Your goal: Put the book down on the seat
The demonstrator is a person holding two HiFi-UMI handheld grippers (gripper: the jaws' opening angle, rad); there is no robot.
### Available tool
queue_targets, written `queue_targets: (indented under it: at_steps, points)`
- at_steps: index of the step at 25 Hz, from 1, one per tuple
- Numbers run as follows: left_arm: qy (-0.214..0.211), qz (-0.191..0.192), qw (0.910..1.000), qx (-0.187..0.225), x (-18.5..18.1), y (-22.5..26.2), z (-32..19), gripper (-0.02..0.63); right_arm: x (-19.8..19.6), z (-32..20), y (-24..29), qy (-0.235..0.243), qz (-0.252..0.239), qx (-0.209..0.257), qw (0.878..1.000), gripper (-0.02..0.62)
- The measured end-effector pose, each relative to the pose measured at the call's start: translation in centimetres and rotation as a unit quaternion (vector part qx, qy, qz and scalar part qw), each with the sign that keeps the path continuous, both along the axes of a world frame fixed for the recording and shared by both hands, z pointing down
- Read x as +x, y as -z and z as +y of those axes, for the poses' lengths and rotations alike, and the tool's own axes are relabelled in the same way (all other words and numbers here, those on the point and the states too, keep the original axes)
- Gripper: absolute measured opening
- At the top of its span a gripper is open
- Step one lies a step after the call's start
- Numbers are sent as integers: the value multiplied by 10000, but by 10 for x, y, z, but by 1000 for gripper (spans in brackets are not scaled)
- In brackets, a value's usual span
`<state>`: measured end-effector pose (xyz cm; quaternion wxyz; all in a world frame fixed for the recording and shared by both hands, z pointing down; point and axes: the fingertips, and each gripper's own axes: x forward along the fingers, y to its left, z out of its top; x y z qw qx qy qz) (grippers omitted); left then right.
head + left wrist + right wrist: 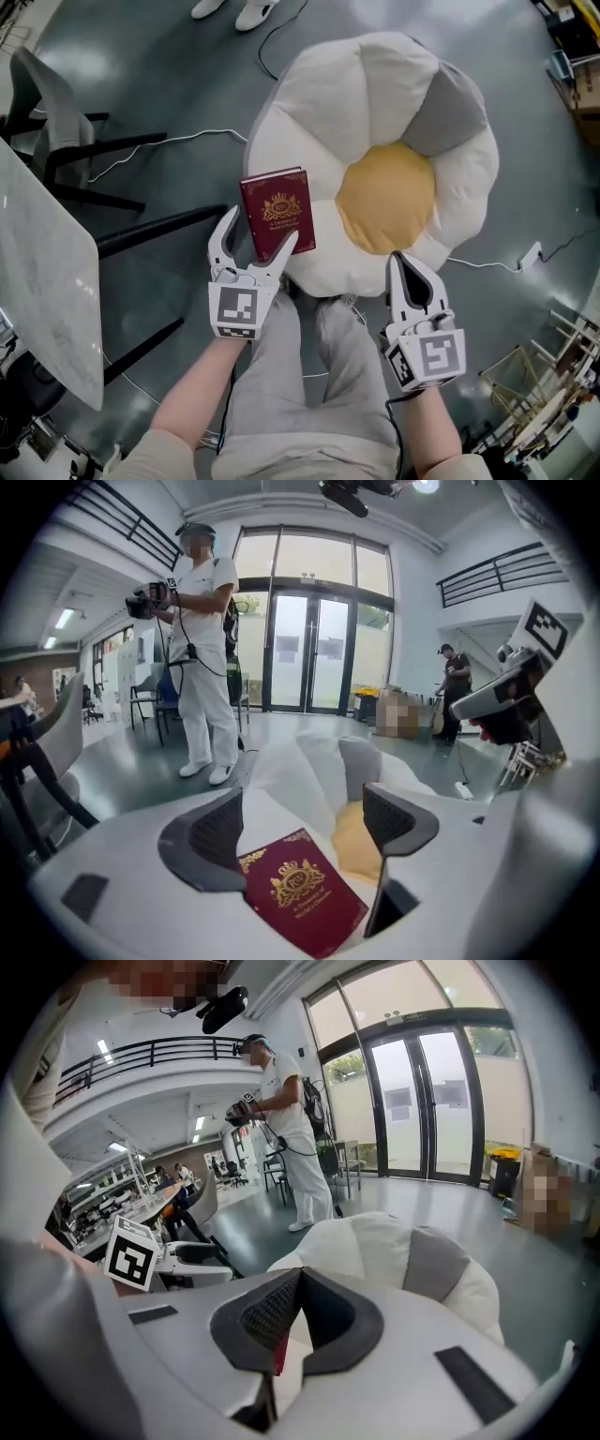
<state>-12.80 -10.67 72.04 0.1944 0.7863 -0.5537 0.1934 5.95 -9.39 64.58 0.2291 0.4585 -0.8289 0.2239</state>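
Observation:
A dark red book (278,214) with a gold crest lies face up on the left front edge of the flower-shaped seat (356,94), which has white petals, one grey petal and a yellow centre. My left gripper (261,228) is open, its jaws standing wide on either side of the book's near corner. In the left gripper view the book (302,902) lies low between the jaws of the left gripper (305,822), with the right pad clear of it. My right gripper (401,258) hovers shut and empty at the seat's front edge, and its own view of the right gripper (298,1279) shows the tips meeting.
A chair with black legs (56,103) and a pale marbled table top (42,281) stand at the left. A white cable (178,141) runs over the grey floor. A person in white (206,649) stands beyond the seat. My grey-trousered legs (300,375) are below the grippers.

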Motion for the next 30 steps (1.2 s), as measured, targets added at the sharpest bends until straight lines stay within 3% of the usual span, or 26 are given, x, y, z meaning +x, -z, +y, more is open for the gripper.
queue_targets:
  at_steps: [4, 7, 9, 12, 17, 25, 30]
  points:
    - [-196, 154, 9996, -119, 16, 58, -1, 329, -1, -2, 57, 3, -56, 163, 9999, -2]
    - [-259, 29, 9996, 139, 22, 111, -8, 229, -4, -5, 101, 53, -38, 420, 9991, -2]
    - [-277, 50, 9992, 272, 28, 145, -11, 201, -2, -5, 129, 55, -43, 532, 9986, -2]
    - [-293, 22, 9981, 539, 33, 199, -9, 65, 2, -3, 172, -24, -100, 637, 9979, -2]
    - [-492, 148, 9949, 867, 42, 287, -4, 15, 9, -3, 242, -142, -120, 955, 9953, -2]
    - [-727, 206, 9872, 1402, 37, 416, -8, 5, 7, -4, 362, -296, -492, 1622, 9851, -2]
    - [-997, 475, 9789, 1721, 46, 479, -1, 5, 9, 10, 425, -310, -403, 2049, 9775, -2]
